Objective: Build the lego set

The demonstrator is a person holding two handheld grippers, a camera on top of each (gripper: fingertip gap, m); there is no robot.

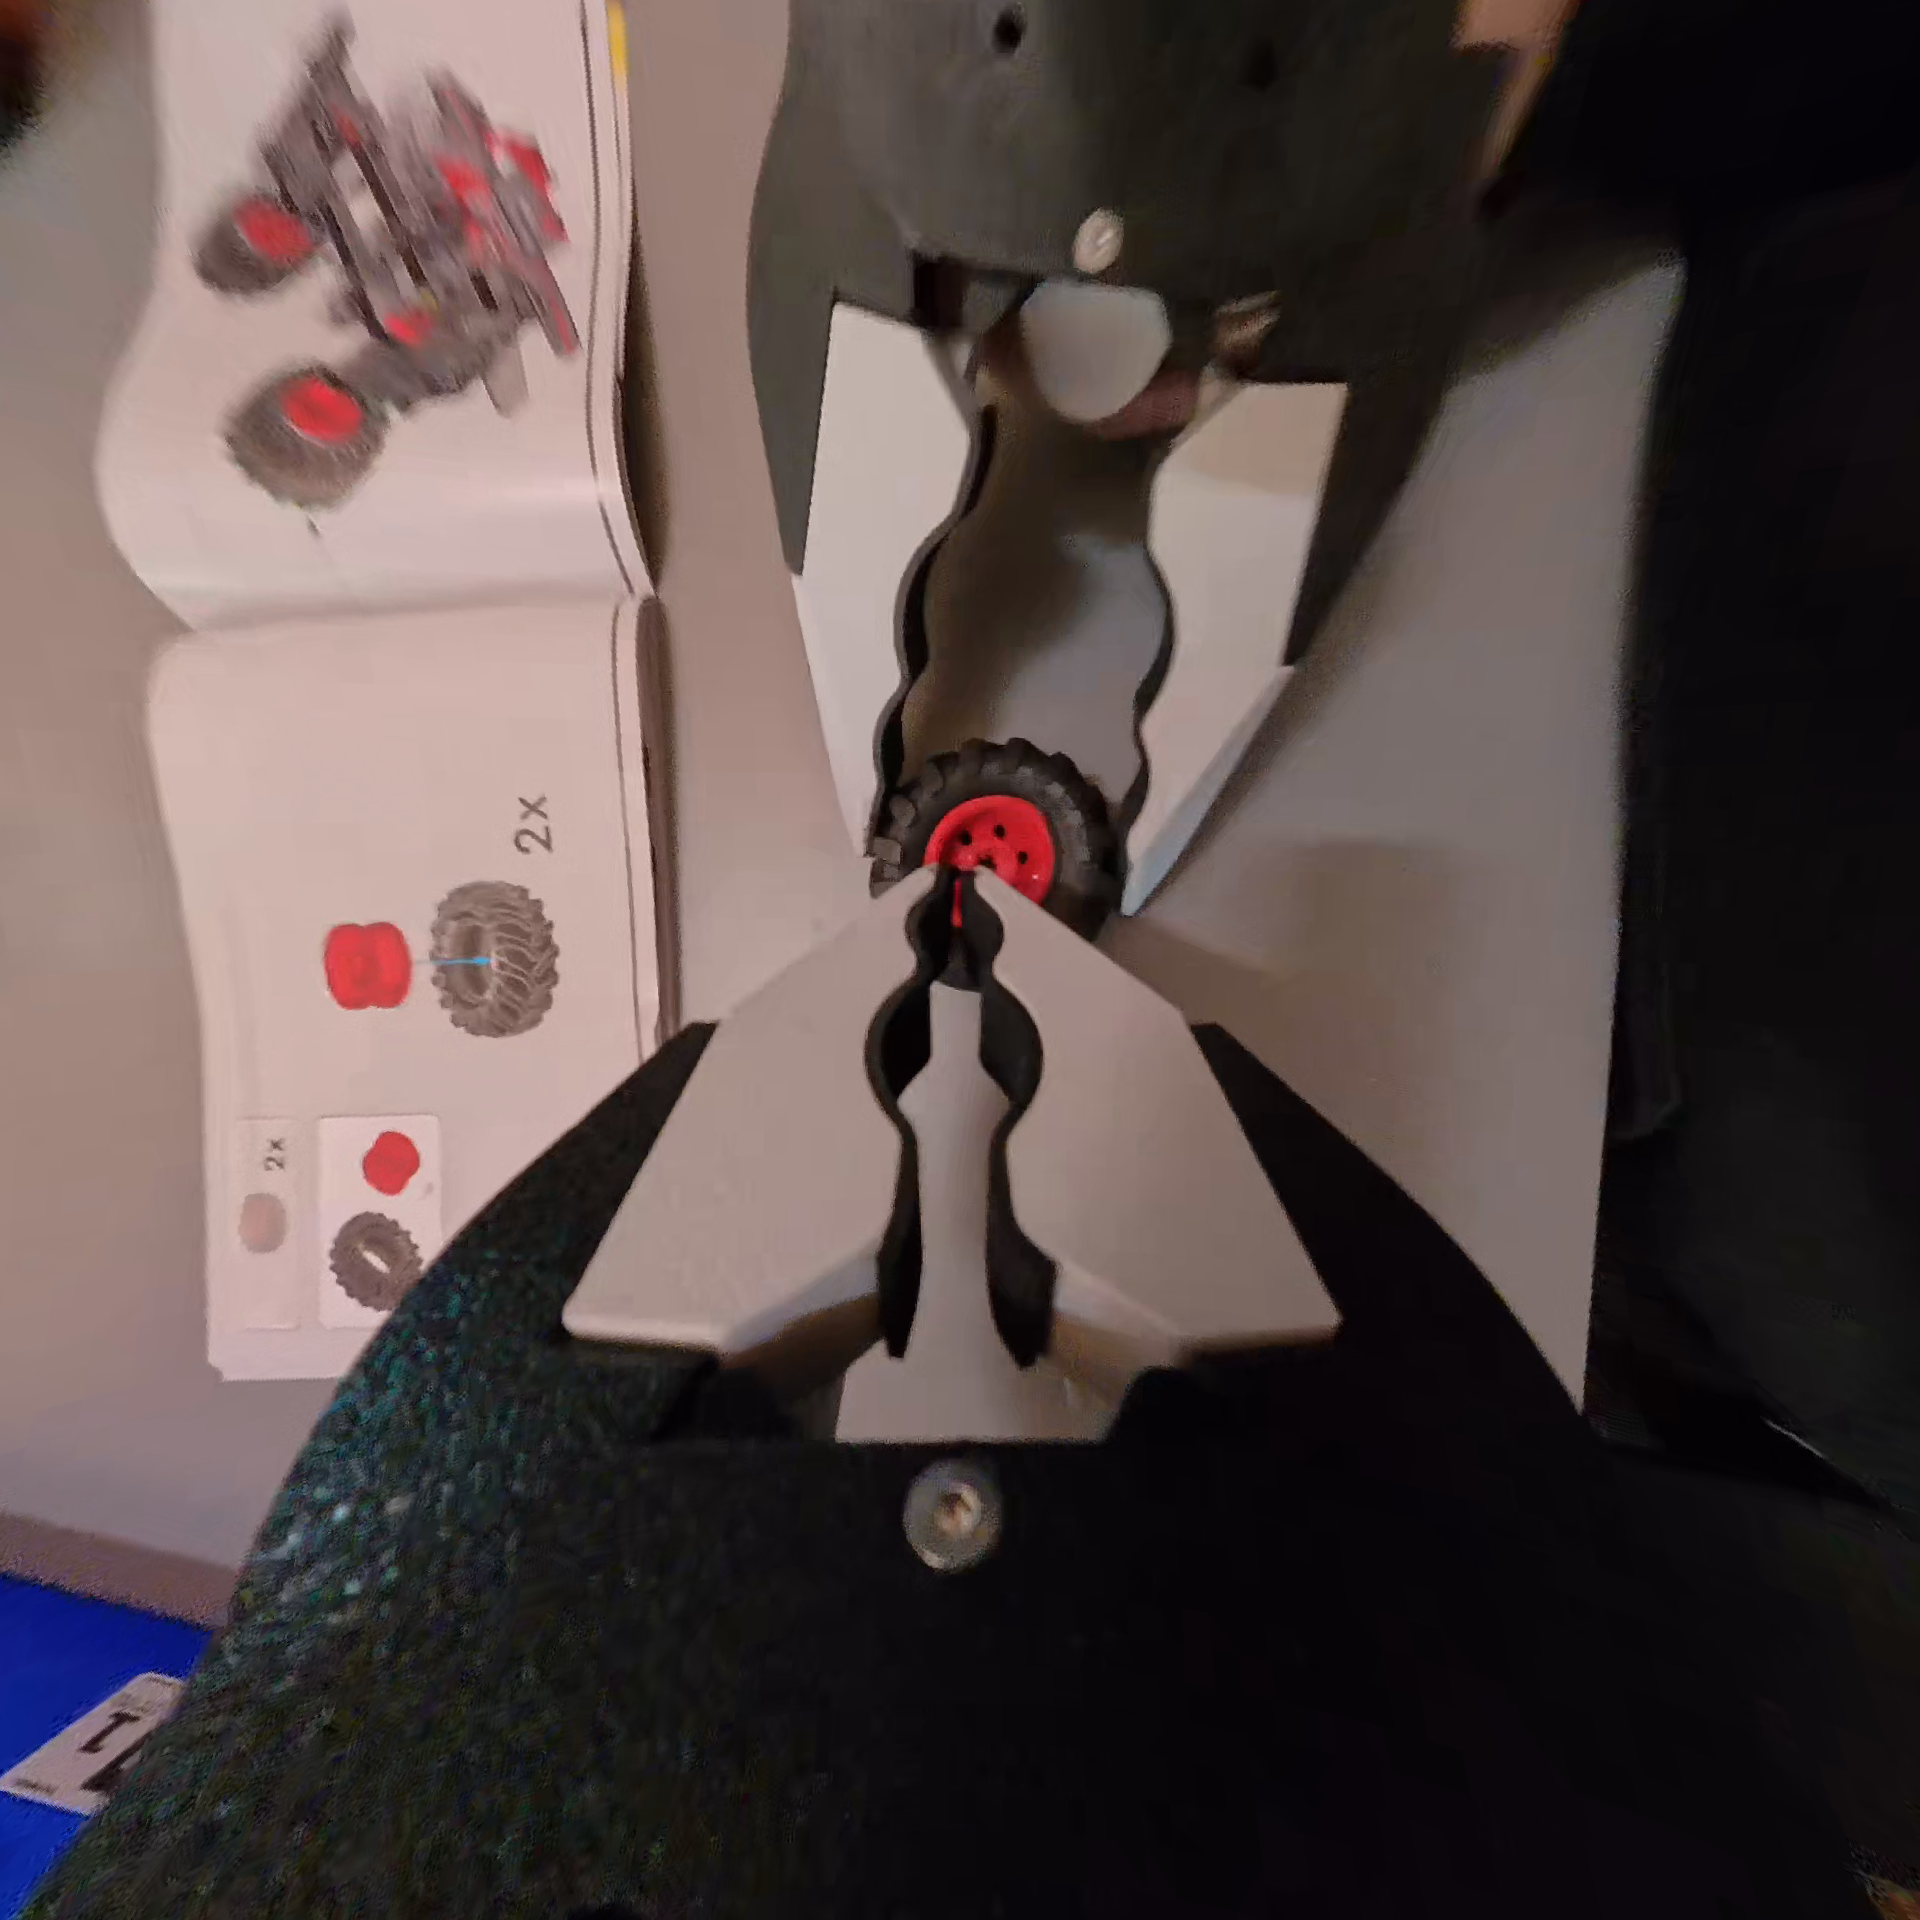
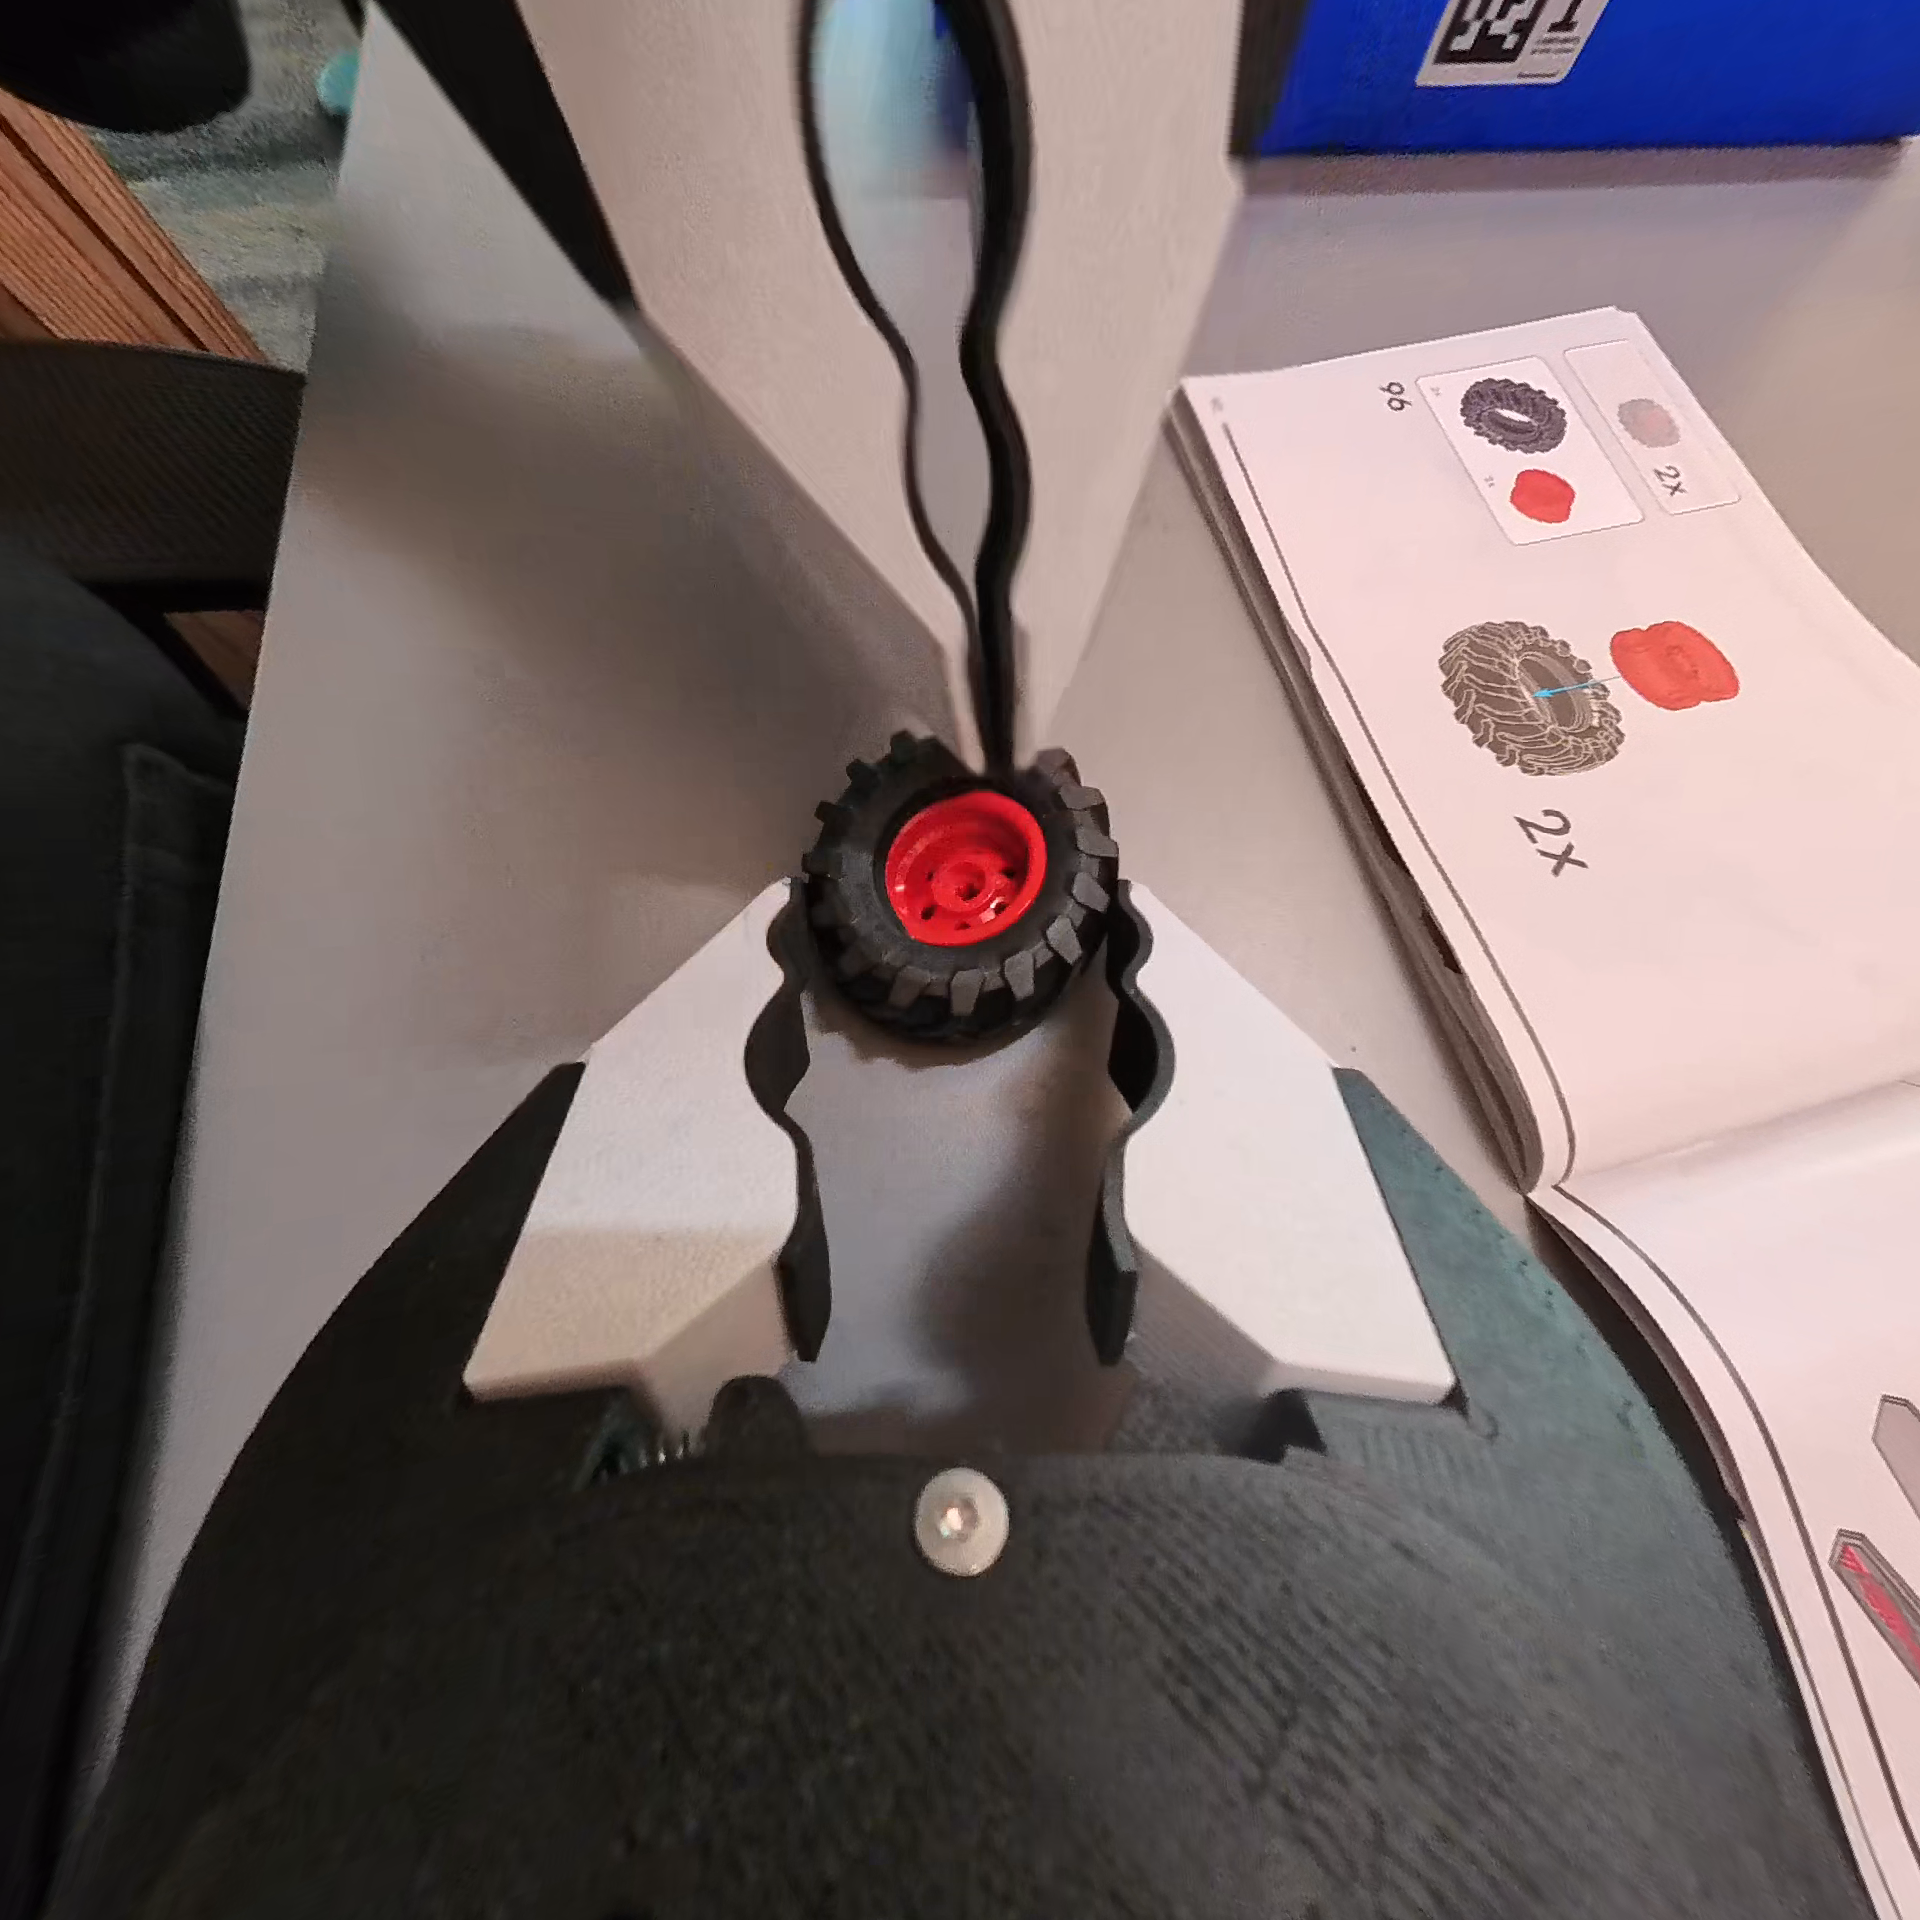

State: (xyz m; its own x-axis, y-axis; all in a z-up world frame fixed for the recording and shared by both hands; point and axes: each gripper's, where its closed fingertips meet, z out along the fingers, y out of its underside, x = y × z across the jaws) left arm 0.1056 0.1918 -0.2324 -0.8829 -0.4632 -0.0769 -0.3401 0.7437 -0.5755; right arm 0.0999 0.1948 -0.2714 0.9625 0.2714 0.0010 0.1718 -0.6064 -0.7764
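Two grippers meet tip to tip over one small wheel. From the left wrist view, the left gripper has its jaws pinched nearly together on the edge of the red rim, which sits inside the black tyre. The right gripper comes in from the opposite side, its fingers straddling the tyre from behind. That opposed arrangement looks deliberate: one tool steadies the rubber while the other presses or seats the hub, the pairing drawn on the open instruction booklet lying on the grey table just to the side. A blue box shows at the lower corner.

From the right wrist view, the right gripper is clamped around the tyre, both fingertips pressing its knobbly tread, with the rim facing the camera and apparently already set into the tyre. The left gripper reaches down from above with its jaws all but touching, its tips at the top of the wheel. The wheel is held above the table, near its edge, beside the booklet. Keeping the booklet so close probably lets the person check the step while working.
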